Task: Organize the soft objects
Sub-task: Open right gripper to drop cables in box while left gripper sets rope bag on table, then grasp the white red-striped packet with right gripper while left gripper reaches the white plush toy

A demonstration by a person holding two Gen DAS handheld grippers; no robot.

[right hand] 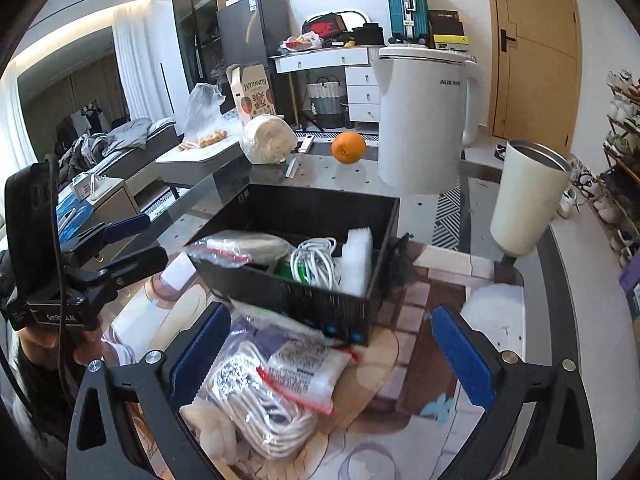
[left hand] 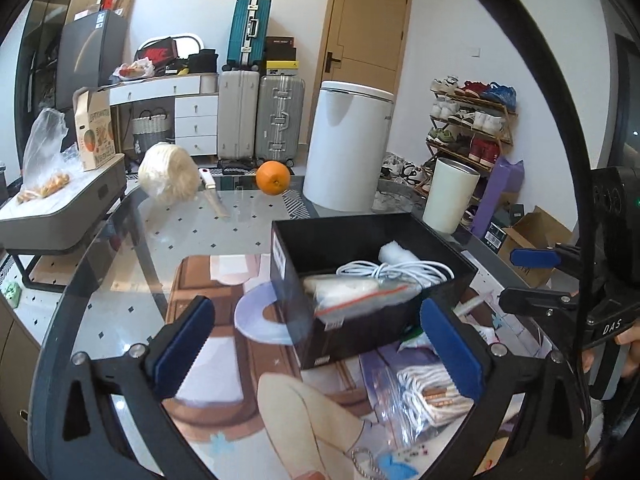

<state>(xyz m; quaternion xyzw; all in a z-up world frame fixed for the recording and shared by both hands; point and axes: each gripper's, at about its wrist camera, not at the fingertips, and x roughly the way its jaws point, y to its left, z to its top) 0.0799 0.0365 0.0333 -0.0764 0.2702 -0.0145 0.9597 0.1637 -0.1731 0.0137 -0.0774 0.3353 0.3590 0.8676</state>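
black cardboard box (left hand: 372,280) sits on the glass-topped bench (left hand: 224,236), open at the top and already holding a coiled white cable (left hand: 394,272), a white foam block (right hand: 356,260) and a zip bag with a red seal (left hand: 352,292) that lies over its near edge. on the bench just in front of the box lies another zip bag of white cable (right hand: 264,396), partly over a printed white pouch (right hand: 304,372).

both tools are released. the left hand-held gripper (left hand: 320,354) stands wide apart before the box, blue pads touching nothing. the right hand-held gripper (right hand: 330,360) is likewise spread wide, with the cable bag low between its pads but not pressed by them.

farther back on the bench are an orange (left hand: 273,177), a cream tumbler (left hand: 450,196), a white kettle (right hand: 424,120) and a wrapped roll of white cloth (left hand: 168,178).
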